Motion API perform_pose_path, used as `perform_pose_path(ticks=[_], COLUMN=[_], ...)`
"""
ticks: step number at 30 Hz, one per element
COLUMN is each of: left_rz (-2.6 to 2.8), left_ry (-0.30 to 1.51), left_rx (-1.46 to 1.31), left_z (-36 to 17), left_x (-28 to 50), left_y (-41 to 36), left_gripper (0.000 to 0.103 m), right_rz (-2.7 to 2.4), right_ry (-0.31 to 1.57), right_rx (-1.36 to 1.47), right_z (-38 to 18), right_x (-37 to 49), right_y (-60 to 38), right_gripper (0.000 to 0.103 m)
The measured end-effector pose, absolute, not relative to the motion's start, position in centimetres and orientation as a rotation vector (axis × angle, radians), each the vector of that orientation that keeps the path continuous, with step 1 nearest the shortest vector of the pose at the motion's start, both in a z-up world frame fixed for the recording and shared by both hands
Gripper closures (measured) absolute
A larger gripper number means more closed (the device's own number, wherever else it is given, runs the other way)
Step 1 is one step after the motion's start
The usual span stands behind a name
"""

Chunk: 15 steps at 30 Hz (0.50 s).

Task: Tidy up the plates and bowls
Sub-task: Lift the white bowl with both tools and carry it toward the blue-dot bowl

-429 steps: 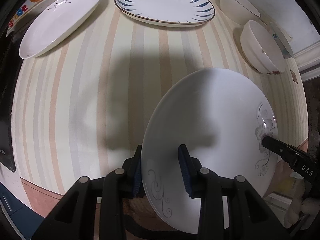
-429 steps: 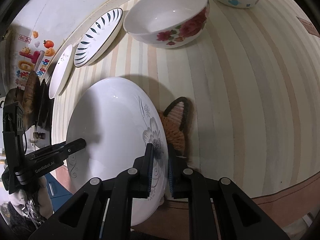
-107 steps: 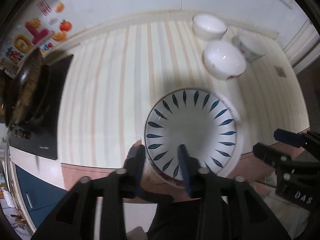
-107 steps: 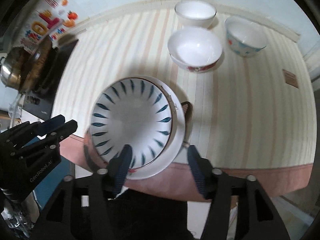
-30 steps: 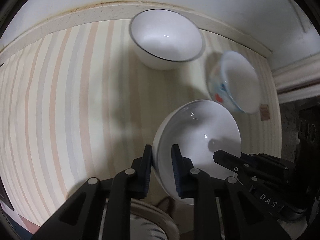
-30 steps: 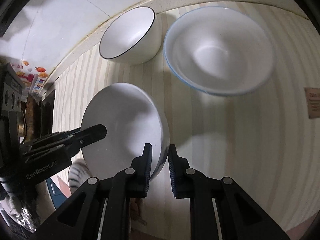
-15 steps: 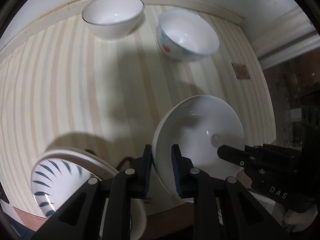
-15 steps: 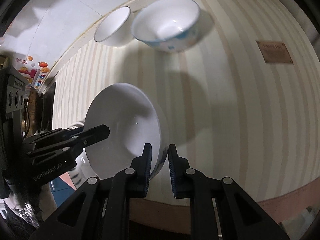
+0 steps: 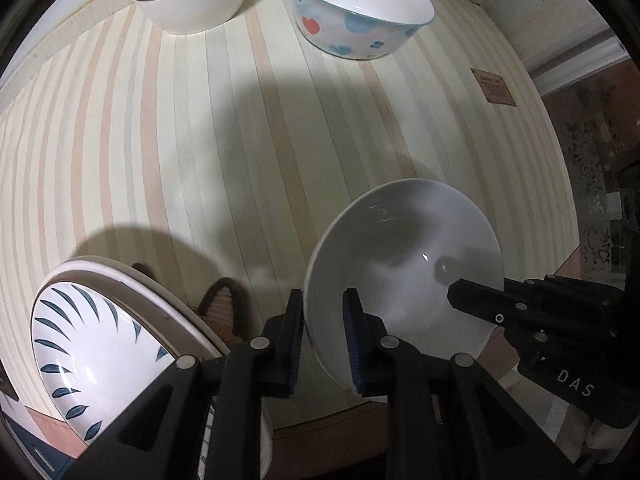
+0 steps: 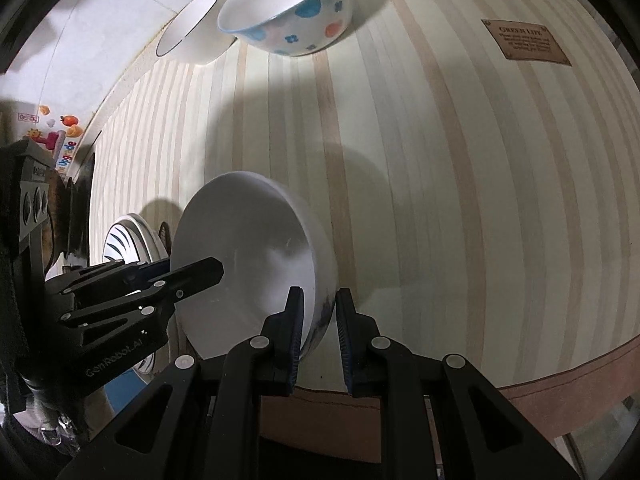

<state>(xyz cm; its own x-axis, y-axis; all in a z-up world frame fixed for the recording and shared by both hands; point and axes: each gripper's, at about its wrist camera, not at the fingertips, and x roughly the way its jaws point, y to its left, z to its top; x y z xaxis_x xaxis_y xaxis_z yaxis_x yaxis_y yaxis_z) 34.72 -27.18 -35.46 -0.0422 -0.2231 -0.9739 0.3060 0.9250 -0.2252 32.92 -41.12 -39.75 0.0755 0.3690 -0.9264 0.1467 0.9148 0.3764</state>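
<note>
Gripping opposite rims of the white bowl point(image 9: 404, 264), the left gripper point(image 9: 322, 344) and right gripper point(image 10: 318, 340) hold it tilted above the tabletop's point(image 9: 200, 152) front edge, the plate stack point(image 9: 100, 344) just to its left, the other bowls well apart at the back edge
</note>
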Motion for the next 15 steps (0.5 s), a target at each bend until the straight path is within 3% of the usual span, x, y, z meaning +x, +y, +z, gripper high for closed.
perform_pose_path(ticks=[15], left_rz=[-0.400], left_ry=[1.572], left_rx=[0.080], left_z=[-36.1], left_x=[34.5], left_y=[-28.5], left_gripper=[0.086], right_rz=[0.189], right_ry=[1.515], right_rx=[0.438], right_z=[-40.0], right_x=[32.7], right_y=[-41.8], right_gripper=[0.085])
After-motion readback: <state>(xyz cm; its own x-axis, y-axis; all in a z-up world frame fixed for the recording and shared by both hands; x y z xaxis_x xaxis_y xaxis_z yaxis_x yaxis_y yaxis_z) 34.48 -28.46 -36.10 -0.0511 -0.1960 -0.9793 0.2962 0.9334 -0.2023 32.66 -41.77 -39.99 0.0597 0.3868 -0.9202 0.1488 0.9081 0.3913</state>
